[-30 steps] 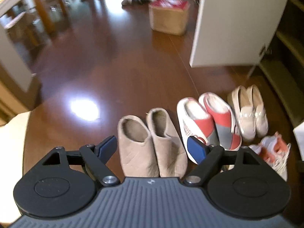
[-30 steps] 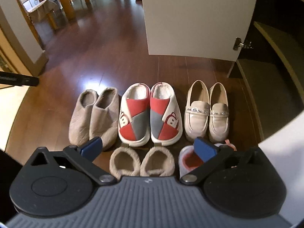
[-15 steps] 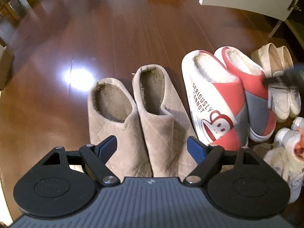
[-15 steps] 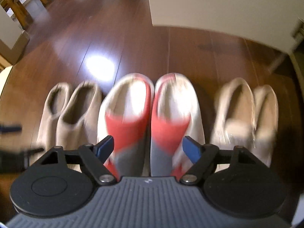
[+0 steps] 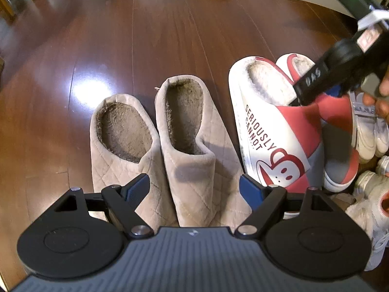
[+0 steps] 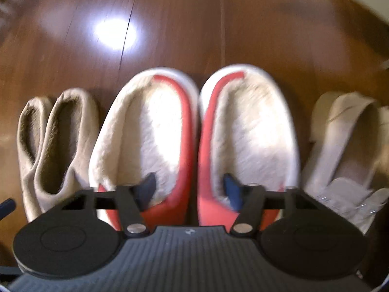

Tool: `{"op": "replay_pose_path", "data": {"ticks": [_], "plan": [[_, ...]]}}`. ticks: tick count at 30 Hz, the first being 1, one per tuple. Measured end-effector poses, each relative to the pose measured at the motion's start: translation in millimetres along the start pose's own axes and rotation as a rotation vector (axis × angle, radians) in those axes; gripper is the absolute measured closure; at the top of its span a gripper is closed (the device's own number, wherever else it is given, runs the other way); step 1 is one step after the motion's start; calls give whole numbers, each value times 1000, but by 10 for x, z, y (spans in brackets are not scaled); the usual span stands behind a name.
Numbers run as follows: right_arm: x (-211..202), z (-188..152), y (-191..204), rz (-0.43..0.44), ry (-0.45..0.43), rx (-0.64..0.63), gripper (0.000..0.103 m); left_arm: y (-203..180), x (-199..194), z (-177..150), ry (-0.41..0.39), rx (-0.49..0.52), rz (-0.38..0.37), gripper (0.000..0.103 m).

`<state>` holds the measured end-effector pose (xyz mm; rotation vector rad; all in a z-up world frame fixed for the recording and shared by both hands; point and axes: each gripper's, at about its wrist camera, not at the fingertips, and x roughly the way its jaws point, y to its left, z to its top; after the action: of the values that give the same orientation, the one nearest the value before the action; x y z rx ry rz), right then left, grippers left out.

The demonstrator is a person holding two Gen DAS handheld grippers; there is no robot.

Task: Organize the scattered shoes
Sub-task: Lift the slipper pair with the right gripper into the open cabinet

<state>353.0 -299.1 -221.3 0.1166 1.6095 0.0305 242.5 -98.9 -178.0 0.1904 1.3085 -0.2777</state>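
right gripper (image 6: 189, 189) closing, one finger in each red-and-white slipper (image 6: 245, 131), inner walls between pads, not yet pressed | left gripper (image 5: 194, 189) spread wide, empty, above beige slippers (image 5: 184, 131) at lower centre | wooden floor (image 5: 121, 36)

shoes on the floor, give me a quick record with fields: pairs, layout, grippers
surface: dark wooden floor
left pair: beige quilted slippers, side by side
middle pair: red, white and grey monkey-print slippers, side by side
right pair: cream loafers
left gripper: open above the beige quilted slippers, holding nothing
right gripper: jaws closing, one finger in each monkey-print slipper, their inner walls between
also: white and pink sneakers at the right edge
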Motion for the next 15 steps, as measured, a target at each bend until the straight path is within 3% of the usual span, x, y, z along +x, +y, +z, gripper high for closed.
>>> {"op": "replay_pose_path", "data": {"ticks": [3, 7, 11, 15], "plan": [[108, -51, 51, -33, -29, -2, 60, -6, 101, 17, 14, -9, -2, 20], [60, -134, 27, -20, -80, 1, 79, -57, 189, 29, 41, -33, 5, 20], [-81, -254, -165, 28, -126, 92, 82, -138, 58, -32, 67, -68, 26, 21], [-612, -426, -306, 51, -205, 260, 82, -265, -422, -98, 57, -13, 63, 21]]}}
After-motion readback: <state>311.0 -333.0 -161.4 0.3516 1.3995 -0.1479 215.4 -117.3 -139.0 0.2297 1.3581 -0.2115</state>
